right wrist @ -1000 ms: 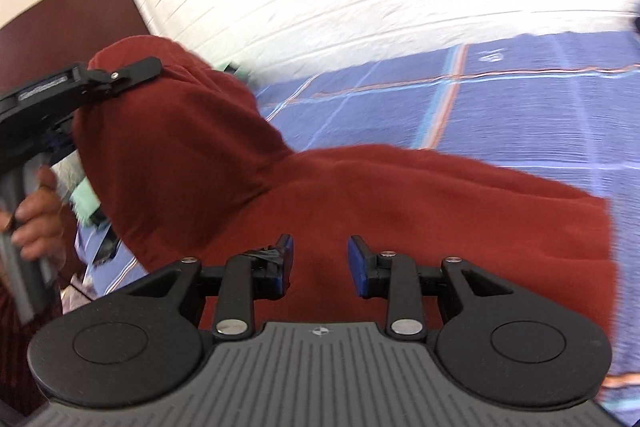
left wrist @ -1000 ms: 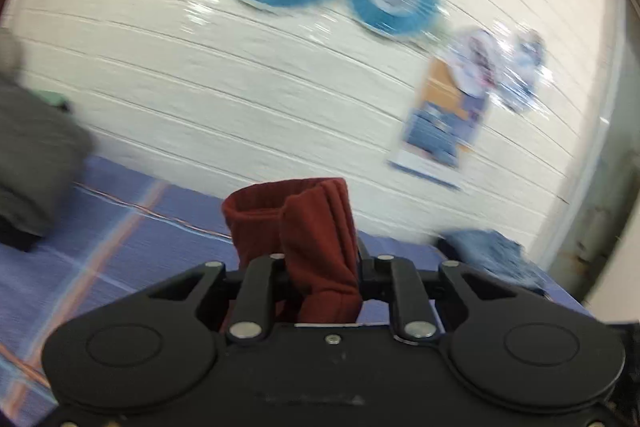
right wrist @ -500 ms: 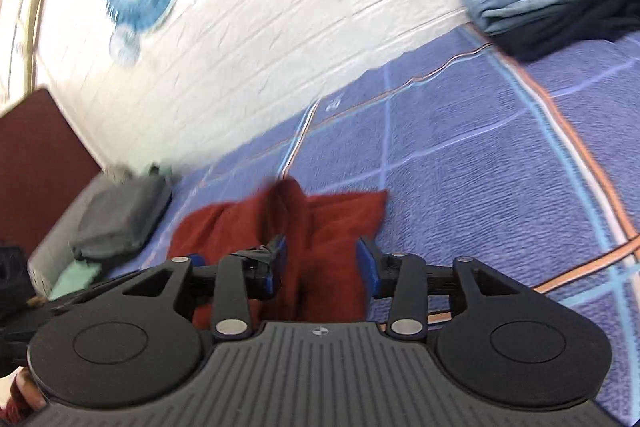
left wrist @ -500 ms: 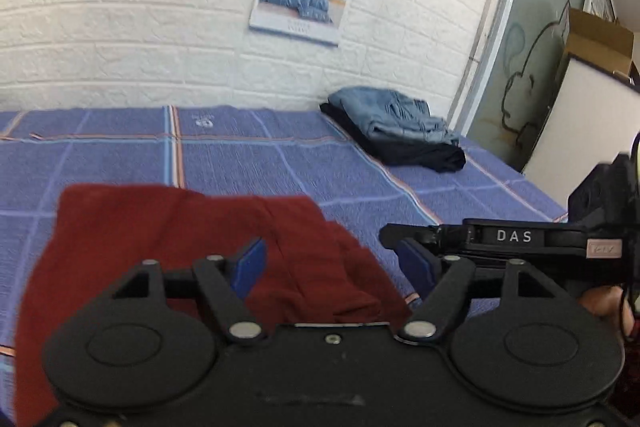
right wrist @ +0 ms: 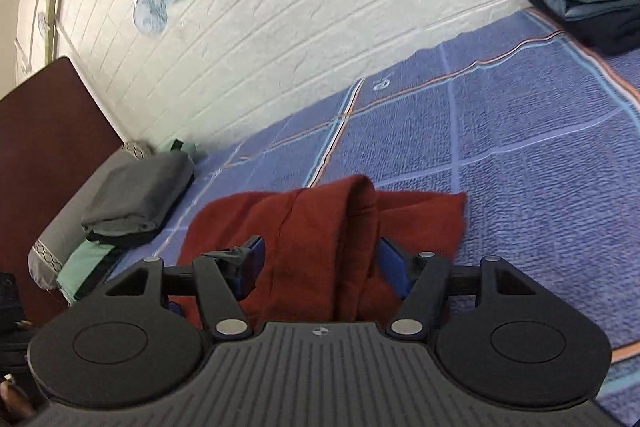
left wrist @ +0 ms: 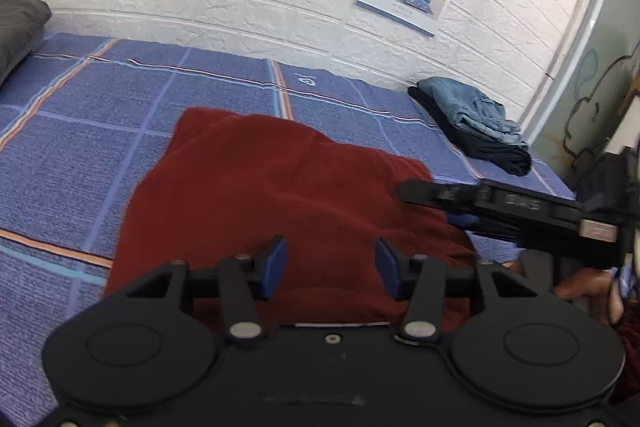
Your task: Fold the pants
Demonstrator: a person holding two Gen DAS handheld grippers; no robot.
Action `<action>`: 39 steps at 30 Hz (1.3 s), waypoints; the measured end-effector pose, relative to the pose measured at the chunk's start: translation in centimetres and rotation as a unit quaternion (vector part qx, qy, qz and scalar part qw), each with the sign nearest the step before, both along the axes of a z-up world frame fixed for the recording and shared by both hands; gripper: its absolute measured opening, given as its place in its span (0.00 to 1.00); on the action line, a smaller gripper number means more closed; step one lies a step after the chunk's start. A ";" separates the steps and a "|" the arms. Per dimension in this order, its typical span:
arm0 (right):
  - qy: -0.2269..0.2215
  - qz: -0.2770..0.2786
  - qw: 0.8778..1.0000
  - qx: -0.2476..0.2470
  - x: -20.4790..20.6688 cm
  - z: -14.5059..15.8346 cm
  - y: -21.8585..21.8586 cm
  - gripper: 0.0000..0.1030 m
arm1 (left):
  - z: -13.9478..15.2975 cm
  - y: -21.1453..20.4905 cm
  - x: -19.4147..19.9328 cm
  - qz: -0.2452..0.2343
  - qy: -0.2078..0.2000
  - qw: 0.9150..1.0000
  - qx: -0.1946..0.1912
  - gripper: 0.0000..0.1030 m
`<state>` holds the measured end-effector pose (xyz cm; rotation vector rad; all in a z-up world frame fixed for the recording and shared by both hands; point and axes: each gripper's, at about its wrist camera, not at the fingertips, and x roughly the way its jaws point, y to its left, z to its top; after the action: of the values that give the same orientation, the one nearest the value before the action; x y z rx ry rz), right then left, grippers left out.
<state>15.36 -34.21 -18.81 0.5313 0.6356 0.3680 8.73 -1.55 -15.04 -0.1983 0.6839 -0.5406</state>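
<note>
Now the red pants (left wrist: 276, 203) lie folded over on the bed (left wrist: 100, 131); left gripper (left wrist: 328, 269) fingers closing on nothing above them, right gripper (right wrist: 316, 265) fingers opening around a raised ridge, which probably needs flattening

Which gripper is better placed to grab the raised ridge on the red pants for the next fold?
Right. The right gripper already straddles the raised ridge of the red pants, jaws opening. The left gripper hovers over flat cloth, jaws closing on nothing.
</note>
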 end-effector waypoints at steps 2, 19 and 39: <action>0.005 -0.002 1.000 -0.011 0.3 -0.3 0.5 0.88 | 0.1 -0.9 -0.4 -0.030 -0.004 1.000 -0.004 0.47; 0.031 -0.056 0.998 -0.002 -1.8 -0.8 -3.3 0.38 | -1.6 -6.2 -1.2 -0.158 0.014 0.987 0.014 0.47; 0.002 0.039 0.997 -0.072 -6.2 0.7 0.3 0.36 | -1.0 -0.6 -1.3 -0.092 0.005 0.995 0.033 0.47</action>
<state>9.20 -33.91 -18.07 0.3710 0.6829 0.3918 7.44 -2.19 -16.07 -0.0765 0.7338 -0.6935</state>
